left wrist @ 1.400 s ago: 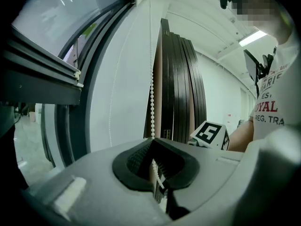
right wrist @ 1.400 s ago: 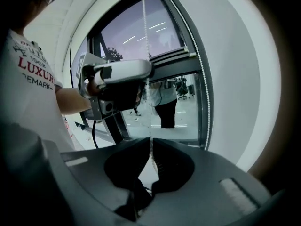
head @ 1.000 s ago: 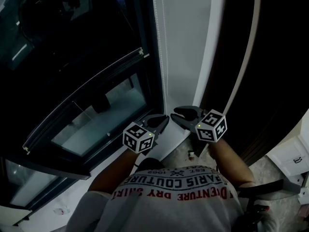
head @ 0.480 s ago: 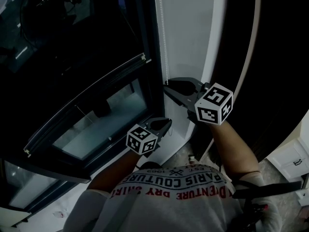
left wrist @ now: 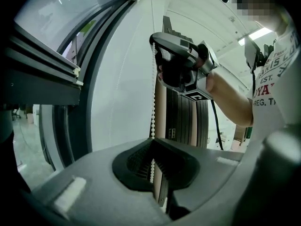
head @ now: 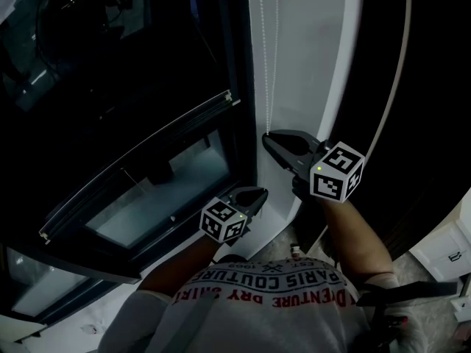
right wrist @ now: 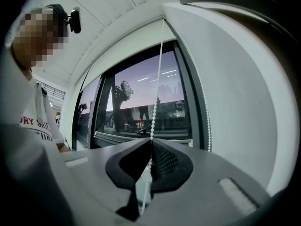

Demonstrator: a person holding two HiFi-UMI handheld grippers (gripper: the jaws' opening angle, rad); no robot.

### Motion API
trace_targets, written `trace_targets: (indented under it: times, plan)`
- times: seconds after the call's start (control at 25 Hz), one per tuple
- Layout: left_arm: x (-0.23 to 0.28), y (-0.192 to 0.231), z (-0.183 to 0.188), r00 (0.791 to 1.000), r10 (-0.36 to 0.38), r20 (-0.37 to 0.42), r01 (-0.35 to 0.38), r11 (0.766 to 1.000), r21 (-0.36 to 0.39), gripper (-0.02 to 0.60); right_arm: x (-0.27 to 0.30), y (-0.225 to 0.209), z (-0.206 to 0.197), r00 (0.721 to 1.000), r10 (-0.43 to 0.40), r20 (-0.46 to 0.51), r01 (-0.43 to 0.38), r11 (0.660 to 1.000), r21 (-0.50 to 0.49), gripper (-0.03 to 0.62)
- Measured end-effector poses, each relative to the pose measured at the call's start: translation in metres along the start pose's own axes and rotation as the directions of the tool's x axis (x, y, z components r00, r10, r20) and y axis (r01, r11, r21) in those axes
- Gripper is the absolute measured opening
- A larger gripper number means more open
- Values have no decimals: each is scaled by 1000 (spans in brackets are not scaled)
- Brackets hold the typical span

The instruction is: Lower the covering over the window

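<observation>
Left gripper (head: 259,193): clamped low on the bead chain (head: 266,65), unmoved.
Right gripper (head: 268,137): risen above the left. Its jaws have just closed, pinching the same chain.
Bead chain: runs up the white strip (head: 309,72). We judge our fresh, higher grip readies another pull.
Window (head: 151,193): beside that strip, glass bare. We see no covering over it yet.
</observation>
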State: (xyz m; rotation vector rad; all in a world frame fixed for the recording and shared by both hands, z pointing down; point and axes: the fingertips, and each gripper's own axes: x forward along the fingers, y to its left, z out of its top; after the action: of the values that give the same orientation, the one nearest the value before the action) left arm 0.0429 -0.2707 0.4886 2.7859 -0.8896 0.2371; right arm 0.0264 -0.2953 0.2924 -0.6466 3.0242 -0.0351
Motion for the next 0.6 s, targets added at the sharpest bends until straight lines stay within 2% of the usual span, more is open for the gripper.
trace_targets:
  times: [0.24,0.36,0.52,0.6]
  plan:
    - [-4,11,-2,1000,22,18,-22,1000,18,6,1,2,0,999,-27,35,27,999,-21,8]
    - [-2,14,-16,999,33,-17,-33,999,29,6,4,3,-16,999,-35,-14,34,999,-40,8]
    - [-4,20,-39,998,50,-37,-50,999,-3,6,5,4,-39,998,-44,-45,44,999,-10,8]
    - [-2,21,-54,996,52,-78,-51,999,8,6,5,4,-54,996,-55,-76,54,998,-10,8]
